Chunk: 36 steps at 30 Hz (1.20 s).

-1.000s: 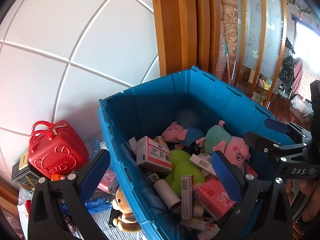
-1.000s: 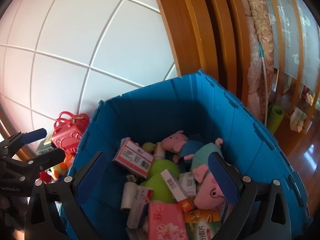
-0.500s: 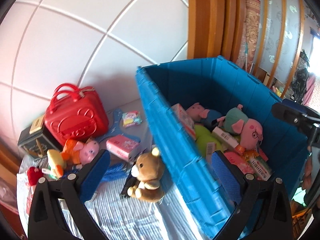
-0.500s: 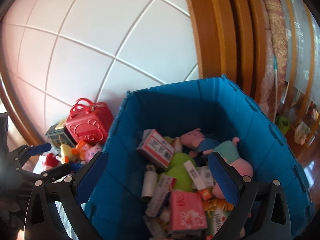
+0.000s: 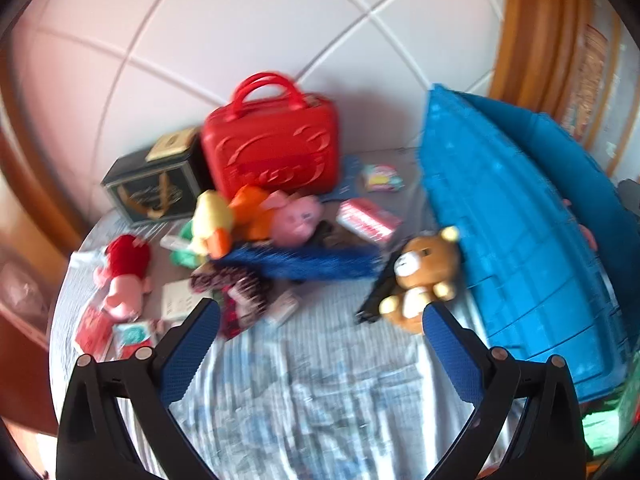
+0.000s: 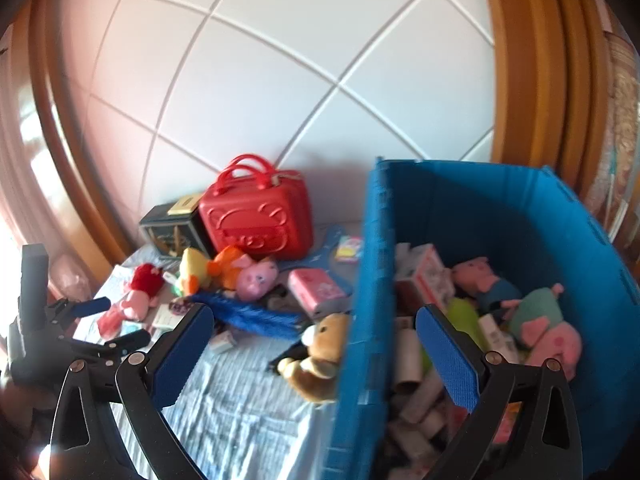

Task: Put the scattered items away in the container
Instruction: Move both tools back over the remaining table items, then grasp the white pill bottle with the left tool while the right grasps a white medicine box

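A blue plastic crate (image 6: 508, 216) stands on the right and holds several plush pigs, boxes and tubes; its outer wall shows in the left wrist view (image 5: 516, 240). Scattered on the cloth left of it lie a brown teddy bear (image 5: 424, 276) (image 6: 320, 352), a blue brush (image 5: 304, 264), a pink plush pig (image 5: 296, 220), a yellow duck plush (image 5: 212, 224), a red-and-pink doll (image 5: 124, 276) and a pink packet (image 5: 368, 220). My left gripper (image 5: 320, 344) is open and empty above the cloth. My right gripper (image 6: 312, 344) is open and empty over the crate's left wall.
A red toy suitcase (image 5: 272, 144) and a black-and-gold box (image 5: 156, 184) stand against the white tiled wall. Small cards and packets lie at the cloth's left edge (image 5: 132, 332). Wooden frames border both sides. My left gripper also shows in the right wrist view (image 6: 108, 324).
Both grippers have swung left, away from over the crate. The left view now faces the scattered toys on the cloth; the right view now straddles the crate's left wall.
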Each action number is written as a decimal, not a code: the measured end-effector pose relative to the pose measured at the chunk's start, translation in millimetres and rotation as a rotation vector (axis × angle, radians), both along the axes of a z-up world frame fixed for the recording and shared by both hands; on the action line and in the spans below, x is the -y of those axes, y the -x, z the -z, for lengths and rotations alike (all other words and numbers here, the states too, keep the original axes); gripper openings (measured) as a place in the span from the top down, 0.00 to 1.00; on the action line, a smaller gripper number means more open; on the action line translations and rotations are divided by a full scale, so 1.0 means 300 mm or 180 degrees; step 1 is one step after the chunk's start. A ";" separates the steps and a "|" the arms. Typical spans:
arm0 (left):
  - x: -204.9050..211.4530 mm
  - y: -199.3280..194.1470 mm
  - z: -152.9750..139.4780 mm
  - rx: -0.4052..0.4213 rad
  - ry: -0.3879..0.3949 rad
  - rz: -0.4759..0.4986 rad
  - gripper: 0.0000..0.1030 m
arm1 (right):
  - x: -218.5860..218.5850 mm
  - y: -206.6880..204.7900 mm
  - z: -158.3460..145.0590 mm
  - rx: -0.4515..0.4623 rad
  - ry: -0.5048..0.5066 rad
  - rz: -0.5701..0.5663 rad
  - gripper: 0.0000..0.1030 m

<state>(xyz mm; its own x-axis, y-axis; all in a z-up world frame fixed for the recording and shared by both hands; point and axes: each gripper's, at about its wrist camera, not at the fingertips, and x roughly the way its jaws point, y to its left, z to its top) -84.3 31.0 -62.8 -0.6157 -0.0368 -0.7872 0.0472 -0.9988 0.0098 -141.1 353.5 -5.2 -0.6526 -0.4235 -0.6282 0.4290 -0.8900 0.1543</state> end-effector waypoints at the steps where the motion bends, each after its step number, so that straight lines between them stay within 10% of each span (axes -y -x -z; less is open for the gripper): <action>1: 0.054 -0.012 0.015 0.0025 0.0003 -0.0066 0.00 | 0.046 -0.007 0.010 0.0020 -0.0018 -0.0048 0.00; 19: 0.977 -0.236 0.553 0.0426 -0.0052 -0.1290 0.04 | 0.800 -0.029 0.616 0.0720 -0.0653 -0.0621 0.00; 28: 1.203 -0.127 0.871 0.0650 0.0006 -0.1320 0.43 | 0.948 -0.052 0.858 0.1006 -0.0864 -0.0587 0.00; 36: 1.213 -0.093 0.960 0.0658 0.0076 -0.1178 0.72 | 0.986 -0.031 0.992 0.1153 -0.0959 -0.0477 0.00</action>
<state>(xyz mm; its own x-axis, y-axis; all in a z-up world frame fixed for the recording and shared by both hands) -56.3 -332.9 -350.9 -0.3868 -0.2454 -0.8889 0.3973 -0.9142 0.0794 -131.8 57.8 -302.8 -0.3154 -0.2606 -0.9125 0.5220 -0.8506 0.0625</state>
